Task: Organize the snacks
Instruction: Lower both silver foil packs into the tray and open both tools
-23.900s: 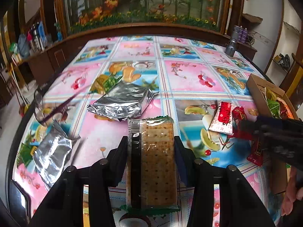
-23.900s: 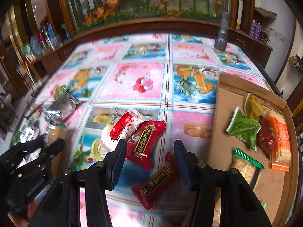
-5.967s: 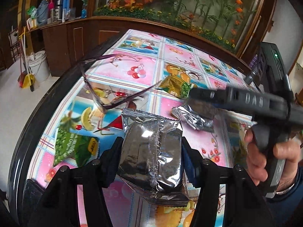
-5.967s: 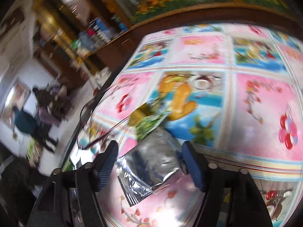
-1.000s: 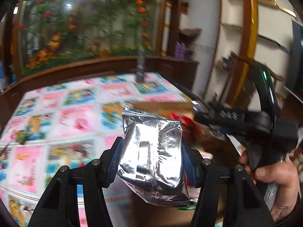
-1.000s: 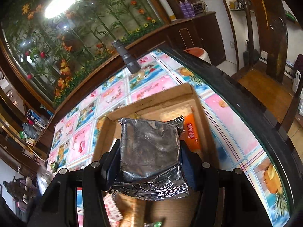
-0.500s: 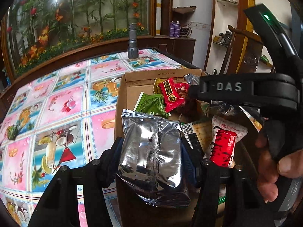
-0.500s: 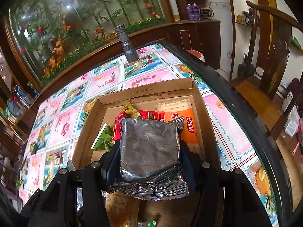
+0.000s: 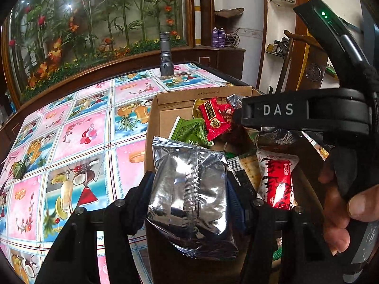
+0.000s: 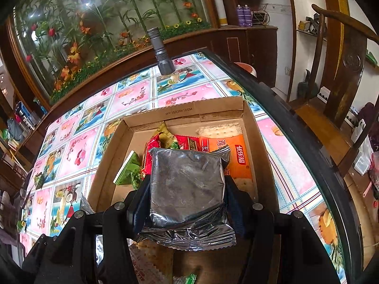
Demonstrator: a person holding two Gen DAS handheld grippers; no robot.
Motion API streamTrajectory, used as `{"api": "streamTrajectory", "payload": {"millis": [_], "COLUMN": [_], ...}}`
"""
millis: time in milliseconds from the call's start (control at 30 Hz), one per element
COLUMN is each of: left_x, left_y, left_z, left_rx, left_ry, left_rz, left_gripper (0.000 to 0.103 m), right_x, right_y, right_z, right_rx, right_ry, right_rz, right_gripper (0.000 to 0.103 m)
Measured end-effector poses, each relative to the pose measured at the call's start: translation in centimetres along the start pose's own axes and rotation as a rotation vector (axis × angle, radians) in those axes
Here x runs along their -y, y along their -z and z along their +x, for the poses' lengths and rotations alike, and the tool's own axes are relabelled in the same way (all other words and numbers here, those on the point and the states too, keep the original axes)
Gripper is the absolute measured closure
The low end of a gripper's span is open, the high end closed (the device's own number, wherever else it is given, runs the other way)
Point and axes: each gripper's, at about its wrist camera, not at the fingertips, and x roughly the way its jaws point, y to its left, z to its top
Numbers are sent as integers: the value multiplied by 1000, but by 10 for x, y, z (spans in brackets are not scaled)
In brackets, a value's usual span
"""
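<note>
My left gripper is shut on a silver foil snack packet, held over the near left corner of the cardboard box. My right gripper is shut on a second silver foil packet above the middle of the same box. In the left wrist view the right gripper's body crosses from the right, with a hand around its handle. The box holds a green packet, a red packet, a red-and-white packet, an orange cracker pack and other snacks.
The box sits near the right edge of a table with a fruit-patterned cloth. A grey flashlight stands upright at the far edge. A small green wrapper lies far left. Wooden chair stands beyond the table's right edge.
The left gripper swung and sank with its silver packet until the box came fully under it, then held still. The right gripper rolled slightly over the box; both grips are unchanged.
</note>
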Motion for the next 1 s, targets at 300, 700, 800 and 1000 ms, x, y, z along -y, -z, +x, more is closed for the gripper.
{"api": "streamTrajectory", "payload": {"millis": [300, 700, 800, 1000], "left_x": [0, 1, 2, 1], "left_y": [0, -2, -2, -1], "left_z": [0, 0, -2, -13], "left_rx": [0, -3, 10, 66], "left_ry": [1, 6, 9, 6], "left_rz": [0, -1, 0, 3], "left_gripper": [45, 45, 43, 17], "right_x": [-3, -3, -1, 8], "right_y": [3, 4, 3, -3], "right_z": [2, 1, -2, -18], "right_rx": [-6, -24, -6, 80], "right_ry": [6, 71, 78, 55], "right_rz": [-2, -24, -14, 55], "right_gripper": [41, 40, 37, 32]}}
